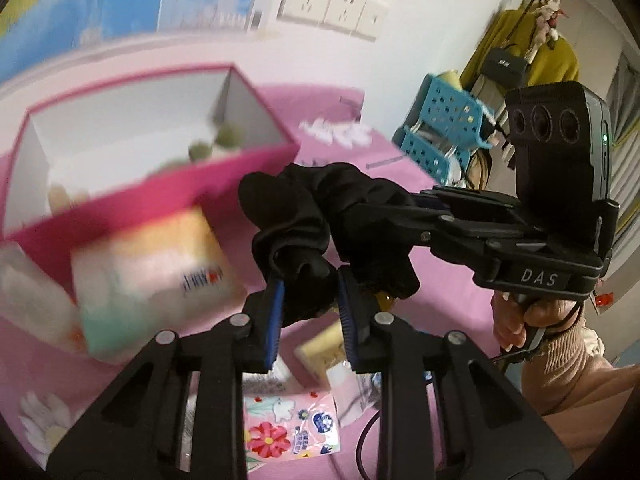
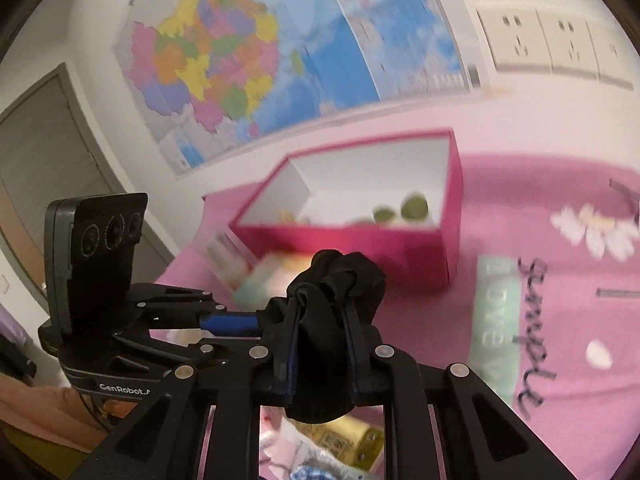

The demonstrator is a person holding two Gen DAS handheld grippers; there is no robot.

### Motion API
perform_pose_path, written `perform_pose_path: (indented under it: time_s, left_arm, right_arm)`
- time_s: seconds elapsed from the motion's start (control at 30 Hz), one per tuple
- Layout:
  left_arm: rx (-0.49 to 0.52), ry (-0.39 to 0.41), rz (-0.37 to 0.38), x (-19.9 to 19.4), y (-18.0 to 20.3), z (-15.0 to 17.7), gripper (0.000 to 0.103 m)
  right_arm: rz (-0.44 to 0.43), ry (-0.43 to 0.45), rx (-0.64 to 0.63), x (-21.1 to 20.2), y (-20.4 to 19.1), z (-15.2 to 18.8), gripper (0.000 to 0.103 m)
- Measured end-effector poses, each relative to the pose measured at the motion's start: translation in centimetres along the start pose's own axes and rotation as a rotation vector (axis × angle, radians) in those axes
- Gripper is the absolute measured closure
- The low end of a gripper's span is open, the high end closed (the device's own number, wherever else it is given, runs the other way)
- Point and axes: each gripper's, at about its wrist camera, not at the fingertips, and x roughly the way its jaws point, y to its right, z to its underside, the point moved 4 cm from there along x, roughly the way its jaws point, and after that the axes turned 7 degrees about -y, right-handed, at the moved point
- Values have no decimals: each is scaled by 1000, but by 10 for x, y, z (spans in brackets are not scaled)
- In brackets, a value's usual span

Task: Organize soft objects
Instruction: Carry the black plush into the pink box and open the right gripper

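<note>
Black cloth point(image 1: 320, 216) hides both tools' tips; blurred box point(image 1: 160, 184) behind.

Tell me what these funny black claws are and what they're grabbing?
A person holds two grabbing tools, one in each hand. Each has a camera on it, so one picture looks along the left tongs and the other along the right tongs. Both tongs are pinching the same black cloth, which looks like a scrunched-up soft thing held up in the air between them. Below is a pink bedsheet with flowers. On it stands a pink box, white inside, with small greenish things in it. Packets of tissues lie nearby.
</note>
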Motion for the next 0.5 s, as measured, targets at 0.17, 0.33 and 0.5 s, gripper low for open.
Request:
perform_pose_path:
  time_s: [0.17, 0.33, 0.5]
  left_arm:
    - [19, 59, -46, -18, -6, -28, 75]
    - [5, 91, -100, -23, -23, -60, 75]
    - [-27, 97, -163, -19, -42, -88, 75]
  right_arm:
    - [16, 43, -47, -4, -8, -32, 85]
    - [19, 77, -51, 5, -2, -68, 85]
    - [38, 83, -33, 25, 11, -98, 85]
